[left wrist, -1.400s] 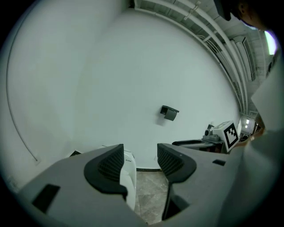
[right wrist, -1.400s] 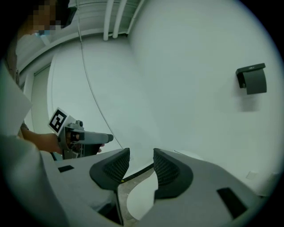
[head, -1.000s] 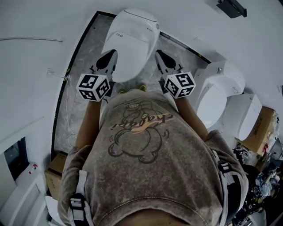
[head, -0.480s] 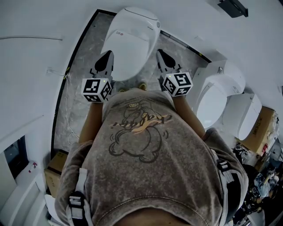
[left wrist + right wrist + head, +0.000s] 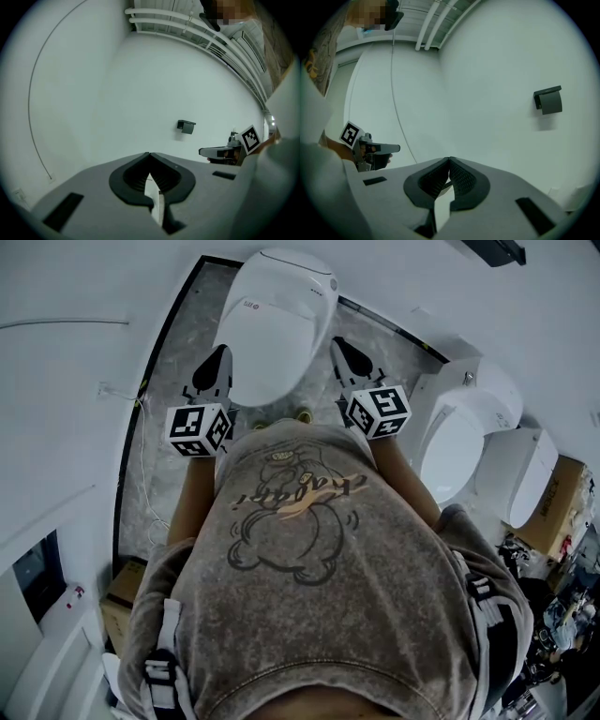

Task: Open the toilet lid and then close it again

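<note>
In the head view a white toilet (image 5: 272,324) stands on the grey marble floor with its lid down. My left gripper (image 5: 221,352) is just off the bowl's left side, and my right gripper (image 5: 337,341) is off its right side; neither touches the lid. In the left gripper view the left gripper (image 5: 149,154) has its jaws shut with nothing between them. The right gripper (image 5: 449,159) is likewise shut and empty in its own view. Each gripper view faces a plain white wall, with the other gripper (image 5: 224,151) (image 5: 375,149) at the side.
Two more white toilets (image 5: 457,442) (image 5: 521,476) stand close on the right, a cardboard box (image 5: 561,512) beyond them. A thin cable (image 5: 141,460) runs along the floor's dark left border. A small dark wall box (image 5: 548,100) hangs on the wall ahead.
My left gripper has sunk slightly beside the bowl. The right gripper has stayed where it was. Both jaws are shut throughout.
</note>
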The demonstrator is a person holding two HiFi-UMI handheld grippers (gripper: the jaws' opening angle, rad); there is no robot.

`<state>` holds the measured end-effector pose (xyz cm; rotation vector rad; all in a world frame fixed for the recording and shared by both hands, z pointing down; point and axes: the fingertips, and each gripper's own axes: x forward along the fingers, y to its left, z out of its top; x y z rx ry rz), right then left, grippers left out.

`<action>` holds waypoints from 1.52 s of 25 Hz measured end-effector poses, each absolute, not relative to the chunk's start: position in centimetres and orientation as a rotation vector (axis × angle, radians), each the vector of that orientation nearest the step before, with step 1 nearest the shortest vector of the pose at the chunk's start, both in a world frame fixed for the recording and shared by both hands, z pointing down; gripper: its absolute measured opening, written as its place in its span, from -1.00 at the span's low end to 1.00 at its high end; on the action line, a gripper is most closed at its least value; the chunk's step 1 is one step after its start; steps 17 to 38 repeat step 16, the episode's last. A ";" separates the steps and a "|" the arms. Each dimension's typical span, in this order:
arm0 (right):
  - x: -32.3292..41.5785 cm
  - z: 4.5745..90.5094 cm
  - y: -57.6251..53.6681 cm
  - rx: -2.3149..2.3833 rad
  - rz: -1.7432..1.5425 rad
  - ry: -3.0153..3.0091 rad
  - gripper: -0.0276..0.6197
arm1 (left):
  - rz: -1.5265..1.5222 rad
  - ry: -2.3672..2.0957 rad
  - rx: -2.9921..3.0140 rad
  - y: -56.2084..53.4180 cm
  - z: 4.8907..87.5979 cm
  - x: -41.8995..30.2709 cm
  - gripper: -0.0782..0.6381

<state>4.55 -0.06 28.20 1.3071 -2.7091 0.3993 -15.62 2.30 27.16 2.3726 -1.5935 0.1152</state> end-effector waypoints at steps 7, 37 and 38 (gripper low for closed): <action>4.5 28.1 0.1 1.299 0.386 -2.710 -0.83 | 0.098 -1.595 2.359 2.3 26.8 -15.8 -0.76; 3.7 27.4 0.3 1.286 0.380 -2.732 -0.83 | 0.091 -1.600 2.376 2.4 25.8 -16.3 -0.76; 3.7 27.4 0.3 1.286 0.380 -2.732 -0.83 | 0.091 -1.600 2.376 2.4 25.8 -16.3 -0.76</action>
